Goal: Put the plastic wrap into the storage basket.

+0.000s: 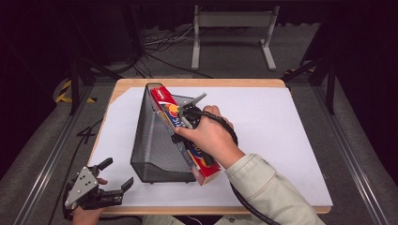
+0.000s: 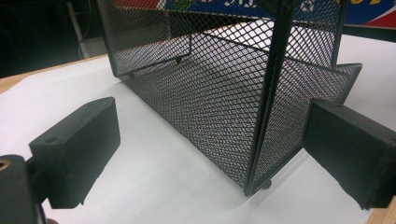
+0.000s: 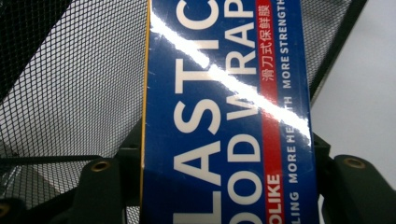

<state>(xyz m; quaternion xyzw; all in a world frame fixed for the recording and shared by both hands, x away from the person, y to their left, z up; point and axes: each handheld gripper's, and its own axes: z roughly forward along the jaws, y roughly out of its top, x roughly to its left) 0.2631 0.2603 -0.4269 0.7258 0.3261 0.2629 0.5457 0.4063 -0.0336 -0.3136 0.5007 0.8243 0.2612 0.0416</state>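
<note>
So I've got the plastic wrap box [image 1: 185,136] clamped between the jaws of my right gripper [image 1: 184,123], squeezed across its narrow width, and in the right gripper view the blue printed face runs straight up out from between them. The box is lying tilted along the open side wall of the black mesh holder [image 1: 152,140], far end already in by the tall back wall, near end sticking out past the low front.

Trick here, I reckon: don't let go yet. Keep the box parallel to the mesh wall that sits just left of my jaws and ease it down until the long edge seats on the holder floor. If it snags on the rim, the whole holder could slide on the white tabletop [image 1: 281,140].

My left gripper [image 1: 109,180] sits with jaws wide apart and nothing in them, the holder's front corner post standing between and ahead of them. I'd close in and steady that corner first.
</note>
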